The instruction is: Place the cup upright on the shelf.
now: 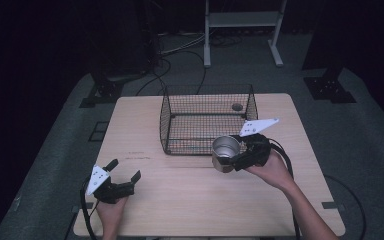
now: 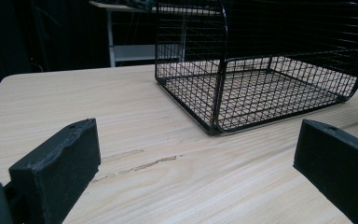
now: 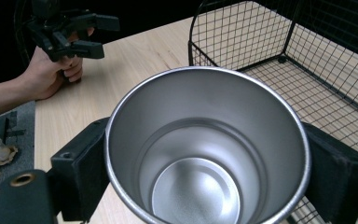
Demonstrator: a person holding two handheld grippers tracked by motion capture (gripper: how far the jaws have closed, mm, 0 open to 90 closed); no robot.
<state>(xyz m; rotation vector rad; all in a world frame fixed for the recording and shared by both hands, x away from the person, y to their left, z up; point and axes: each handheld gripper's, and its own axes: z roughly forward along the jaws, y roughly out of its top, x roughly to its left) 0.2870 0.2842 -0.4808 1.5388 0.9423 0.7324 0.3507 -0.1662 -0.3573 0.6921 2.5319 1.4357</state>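
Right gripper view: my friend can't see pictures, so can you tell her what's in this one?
A shiny, empty metal cup is squeezed between the right gripper's two black jaws, seen from above its open mouth. Behind it a black wire basket stands on the wooden table. Farther off, a hand holds the left gripper, open, above the table.

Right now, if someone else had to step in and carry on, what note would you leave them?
Right gripper: shut on the metal cup, held just in front of the wire basket, above the table.
Left gripper: open, holding nothing, near the table's front left.
Done: cup picked up.
Left: the basket is empty, so the cup likely goes in next.
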